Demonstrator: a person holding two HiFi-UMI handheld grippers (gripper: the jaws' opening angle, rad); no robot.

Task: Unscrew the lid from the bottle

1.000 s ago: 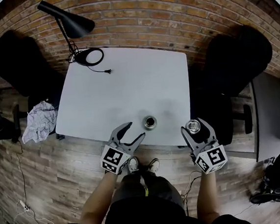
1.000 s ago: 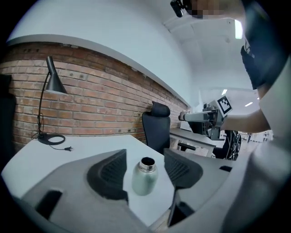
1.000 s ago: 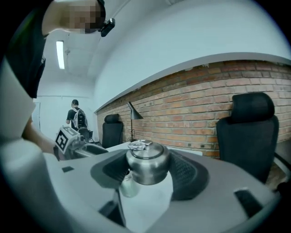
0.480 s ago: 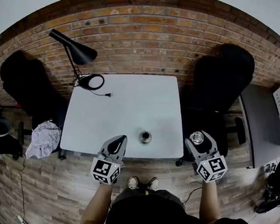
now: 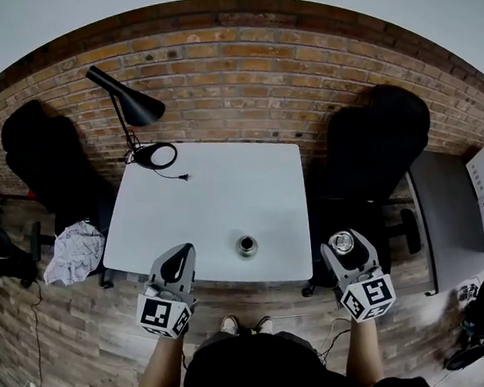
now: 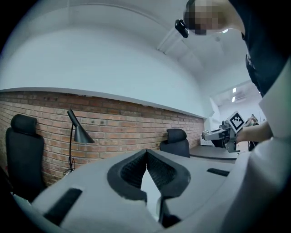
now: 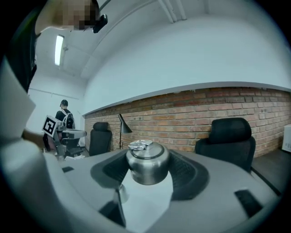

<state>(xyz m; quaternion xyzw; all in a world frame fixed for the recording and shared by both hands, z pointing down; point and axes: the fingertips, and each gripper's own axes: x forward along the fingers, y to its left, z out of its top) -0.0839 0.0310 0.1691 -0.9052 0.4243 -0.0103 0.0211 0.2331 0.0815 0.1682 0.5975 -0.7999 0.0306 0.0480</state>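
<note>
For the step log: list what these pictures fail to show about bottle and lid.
- bottle, head view: seen from above and tiny; body and contents unreadable.
- lid, right gripper view: underside and threads face away from the camera.
- Left gripper view: the shut left gripper fills the lower frame; no bottle shows.
</note>
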